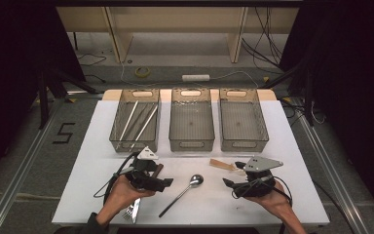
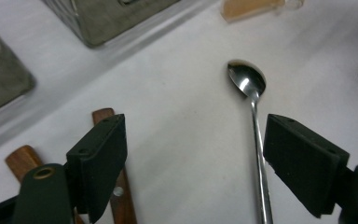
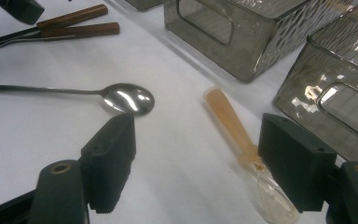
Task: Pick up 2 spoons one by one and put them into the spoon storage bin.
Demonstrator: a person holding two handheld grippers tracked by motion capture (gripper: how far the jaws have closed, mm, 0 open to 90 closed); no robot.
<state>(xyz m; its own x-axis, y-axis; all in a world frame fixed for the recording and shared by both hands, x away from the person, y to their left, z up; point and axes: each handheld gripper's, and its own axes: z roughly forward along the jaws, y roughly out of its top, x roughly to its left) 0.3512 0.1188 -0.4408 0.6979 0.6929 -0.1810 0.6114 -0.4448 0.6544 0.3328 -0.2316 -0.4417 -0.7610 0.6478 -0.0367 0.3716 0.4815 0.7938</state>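
Note:
A metal spoon lies on the white table between the two hands. My left gripper is just left of it, held open. In the left gripper view the spoon lies ahead of the open left gripper, its handle running beside the right-hand pad. My right gripper is open too. In the right gripper view a plastic spoon with an amber handle lies next to the right-hand pad of the right gripper, and the metal spoon lies ahead at the left.
Three grey bins stand in a row at the back; the left bin holds long pale sticks. Two wooden-handled utensils lie under the left hand, and a fork lies near the front edge.

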